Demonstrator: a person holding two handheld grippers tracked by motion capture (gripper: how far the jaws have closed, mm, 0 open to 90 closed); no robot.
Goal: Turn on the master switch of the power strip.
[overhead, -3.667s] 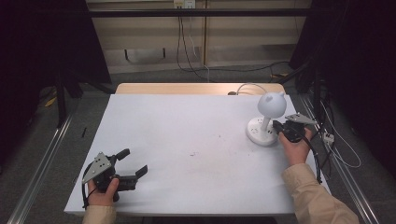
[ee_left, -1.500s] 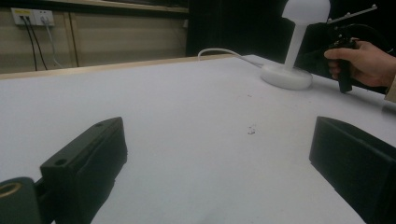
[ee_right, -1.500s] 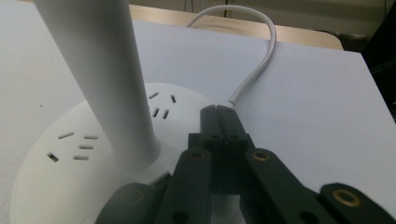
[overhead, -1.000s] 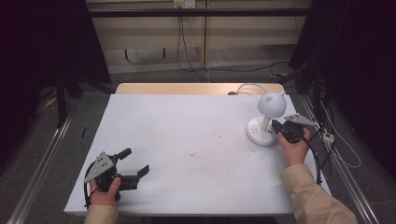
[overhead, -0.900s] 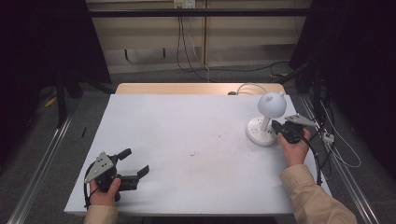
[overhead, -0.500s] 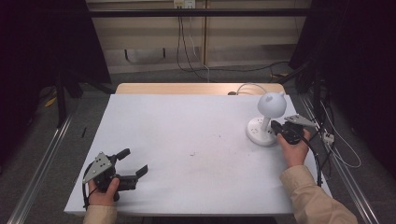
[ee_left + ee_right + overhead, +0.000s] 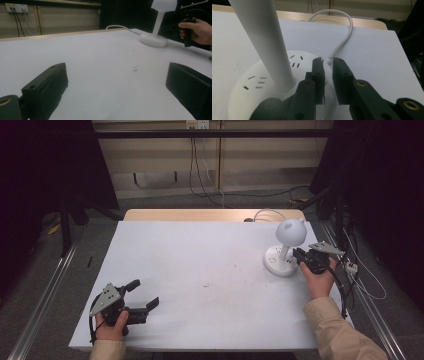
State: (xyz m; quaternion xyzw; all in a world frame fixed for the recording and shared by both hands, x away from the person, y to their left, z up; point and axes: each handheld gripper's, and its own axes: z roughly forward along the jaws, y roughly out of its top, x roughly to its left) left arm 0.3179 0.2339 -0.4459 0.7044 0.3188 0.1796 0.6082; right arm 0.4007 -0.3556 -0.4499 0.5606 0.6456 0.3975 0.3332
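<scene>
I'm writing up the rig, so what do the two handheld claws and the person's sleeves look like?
Both are black pistol-style tools. The left claw has two blocky black jaws and a grey three-cornered plate on top. The right claw has the same plate, brass-coloured pivot rings on its jaw arms, and a black cable trailing. Both sleeves are tan.

**A lab recording bay**

We're in a test lab here: bare white table (image 7: 200, 270) on metal floor rails (image 7: 45, 295), black curtains (image 7: 60, 165) either side, wall sockets (image 7: 17, 8) with cables (image 7: 200, 165) dangling behind.
</scene>
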